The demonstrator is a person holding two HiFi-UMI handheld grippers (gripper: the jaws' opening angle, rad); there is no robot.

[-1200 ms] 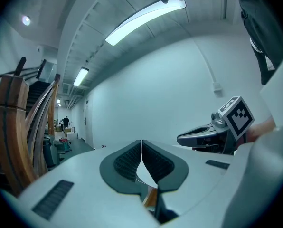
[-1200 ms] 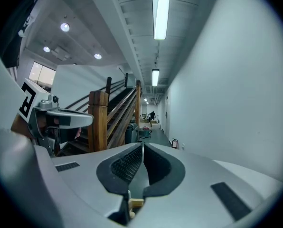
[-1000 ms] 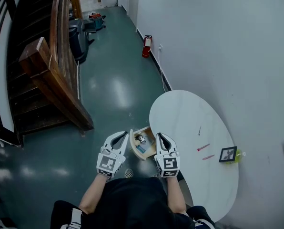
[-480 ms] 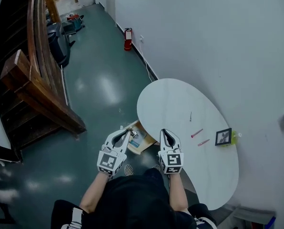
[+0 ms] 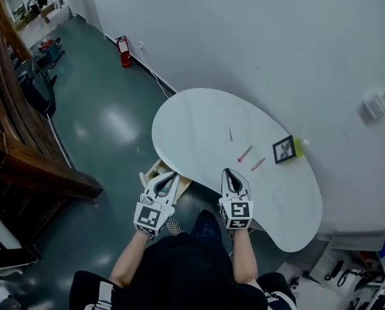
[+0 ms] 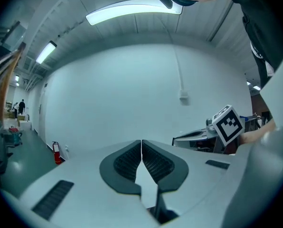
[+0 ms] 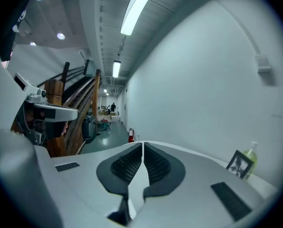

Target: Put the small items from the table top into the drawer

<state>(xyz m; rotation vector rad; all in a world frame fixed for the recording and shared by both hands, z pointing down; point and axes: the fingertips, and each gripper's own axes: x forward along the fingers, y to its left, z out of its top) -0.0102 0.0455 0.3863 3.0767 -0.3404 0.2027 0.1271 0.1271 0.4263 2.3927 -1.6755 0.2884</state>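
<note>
White oval table [image 5: 199, 118] against a pale wall [image 5: 244, 37]; the small items still lie on its top, none in the tongs. A pink stick [image 5: 245, 154] and a second stick [image 5: 258, 164] lie side by side, apart; a thin dark item [image 5: 230, 133] lies just beyond them; a black frame [image 5: 283, 149] stands nearer the wall, with a yellow-green bottle [image 5: 300, 146] just behind it.

A pale wooden drawer [image 5: 151, 170] juts open from under the table's left end; what it holds cannot be made out. The left tongs [image 5: 169, 177] hang over it, off the table, pressed together on nothing; the right tongs [image 5: 229, 173] are over the table's near edge, likewise pressed together and empty, with the sticks just ahead of them.

Green floor [image 5: 102, 128]; a red extinguisher [image 5: 123, 51] stands by the wall.
</note>
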